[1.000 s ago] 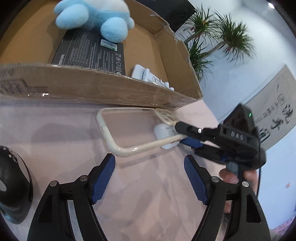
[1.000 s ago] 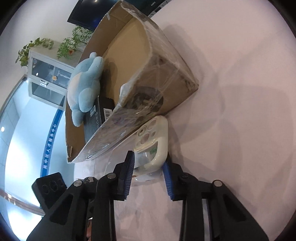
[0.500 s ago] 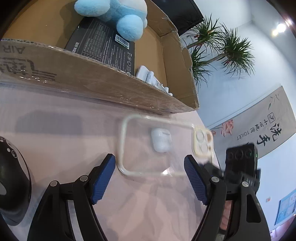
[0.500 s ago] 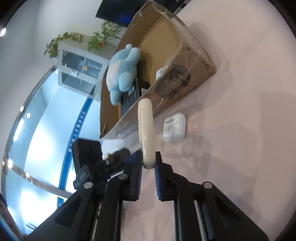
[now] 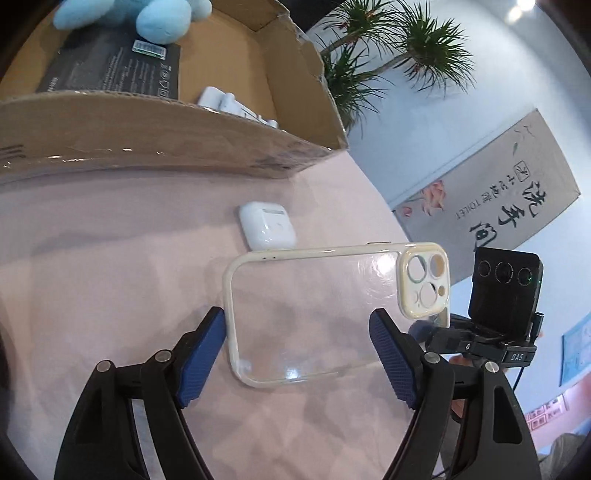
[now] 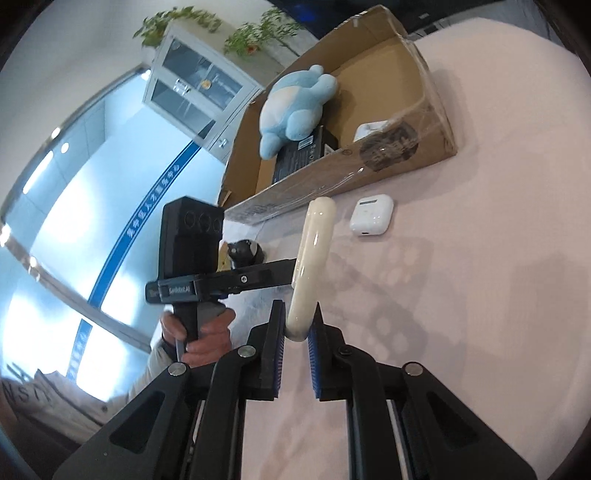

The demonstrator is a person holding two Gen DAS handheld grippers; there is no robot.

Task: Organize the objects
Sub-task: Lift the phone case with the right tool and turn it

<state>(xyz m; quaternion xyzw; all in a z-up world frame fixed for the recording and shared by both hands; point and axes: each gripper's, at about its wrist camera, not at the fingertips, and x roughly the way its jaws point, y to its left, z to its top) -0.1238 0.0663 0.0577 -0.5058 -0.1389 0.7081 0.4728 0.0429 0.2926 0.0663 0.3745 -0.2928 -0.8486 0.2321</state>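
Clear cream-rimmed phone case [image 6: 313,266] pinched edge-on in right gripper [image 6: 297,334] jaws, mid-frame above pink bench [image 6: 480,295] — left gripper [image 5: 297,354] jaws spread around it; white earbud case [image 6: 371,214] upper right.

Pink-covered desk [image 5: 110,258]. Pale blue walls. Potted palms [image 5: 388,55] beside a toilet sign [image 5: 491,192]. White glass-door cabinet [image 6: 192,85] topped with plants [image 6: 207,26]. Bright glazed wall with blue stripe [image 6: 147,206].

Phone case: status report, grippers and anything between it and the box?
Right gripper shut on phone case, held off the table. Left gripper open around it, not gripping. Earbud case on table before the cardboard box; path above looks open.
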